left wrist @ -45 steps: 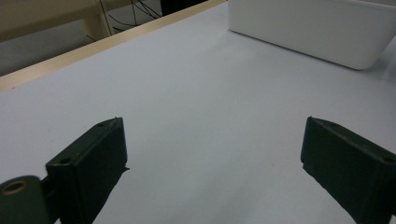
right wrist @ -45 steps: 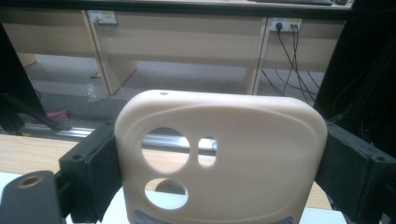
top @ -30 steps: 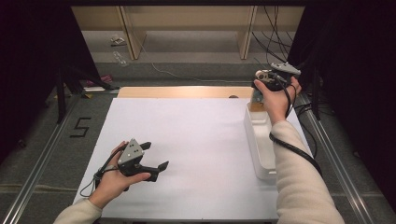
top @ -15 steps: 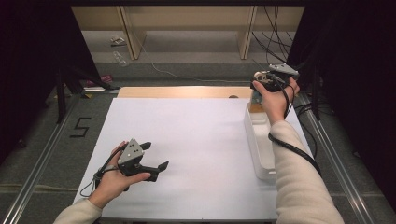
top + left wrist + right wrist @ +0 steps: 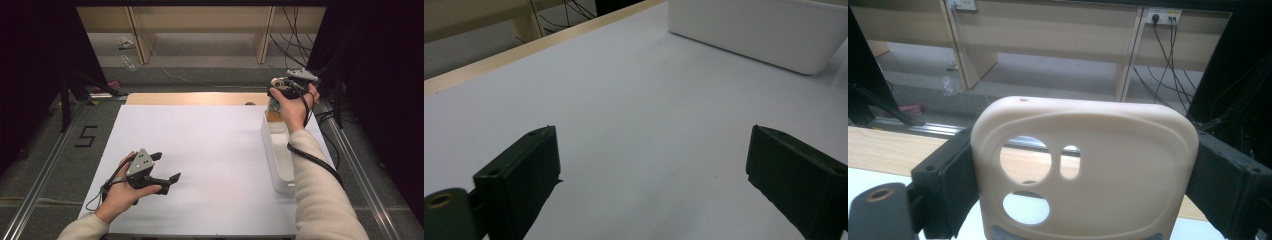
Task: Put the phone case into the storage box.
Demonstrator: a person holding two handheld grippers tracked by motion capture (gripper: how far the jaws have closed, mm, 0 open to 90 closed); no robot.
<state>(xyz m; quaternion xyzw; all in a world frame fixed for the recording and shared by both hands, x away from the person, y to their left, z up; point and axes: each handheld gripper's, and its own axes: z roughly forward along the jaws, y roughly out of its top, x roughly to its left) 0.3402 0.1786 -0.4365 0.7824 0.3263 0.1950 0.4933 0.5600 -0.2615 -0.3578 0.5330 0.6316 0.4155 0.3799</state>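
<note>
A beige phone case [image 5: 1088, 165] with round camera cut-outs stands upright between the jaws of my right gripper [image 5: 1083, 195], which is shut on its two side edges. In the high view the right gripper [image 5: 276, 100] is held at the far right, over the far end of a long white bin [image 5: 274, 150], and the phone case [image 5: 273, 105] shows just below the hand. My left gripper [image 5: 167, 167] rests low over the near left of the white sheet. Its jaws stand wide open with nothing between them, as the left gripper [image 5: 654, 170] view also shows.
The white sheet [image 5: 210, 150] covers the table, with a wooden strip [image 5: 190, 98] along its far edge. The white bin [image 5: 764, 30] lies along the right side. Wooden shelf legs [image 5: 142, 37] and cables [image 5: 295, 35] stand beyond the table. A "5" mark [image 5: 86, 136] is on the left.
</note>
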